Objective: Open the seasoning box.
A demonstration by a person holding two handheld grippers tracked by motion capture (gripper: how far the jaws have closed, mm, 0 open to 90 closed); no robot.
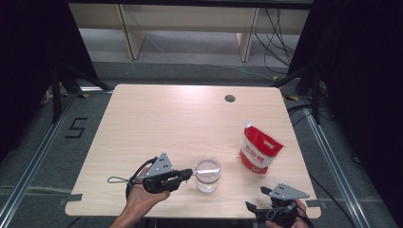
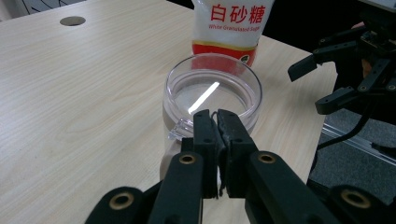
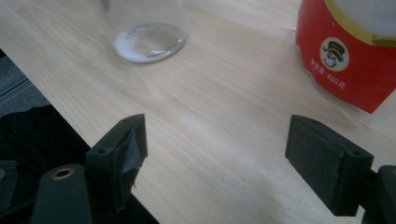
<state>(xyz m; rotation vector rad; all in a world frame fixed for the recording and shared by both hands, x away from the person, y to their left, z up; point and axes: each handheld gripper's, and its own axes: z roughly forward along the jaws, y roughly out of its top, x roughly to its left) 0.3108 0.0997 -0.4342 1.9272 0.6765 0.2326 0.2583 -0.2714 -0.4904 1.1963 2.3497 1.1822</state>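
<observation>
The clear jar (image 1: 208,174) stands upright near the front edge of the table (image 1: 157,123), and everything else is best placed from it. The left gripper (image 1: 189,173) comes in level from the jar's left, its jaws pressed almost together on something thin at the near rim; in the left gripper view that looks like the handle of a small spoon (image 2: 204,97) slanting down inside the glass, though the part between the pads is too hidden to be sure. A little white powder lies on the jar's bottom. The red sugar bag (image 1: 259,150) stands to the jar's right and a bit farther back, well apart from it. The right gripper (image 1: 257,205) hangs at the table's edge, to the jar's right and nearer the person, its jaws spread wide with nothing between them. The main risk, as I judge it, is the jar itself: it is light, nearly empty and unheld, so any sideways pull or lift through the rim could tip it or drag it toward the edge. A narrow pinch could also let the spoon twist or slip, scattering powder.
</observation>
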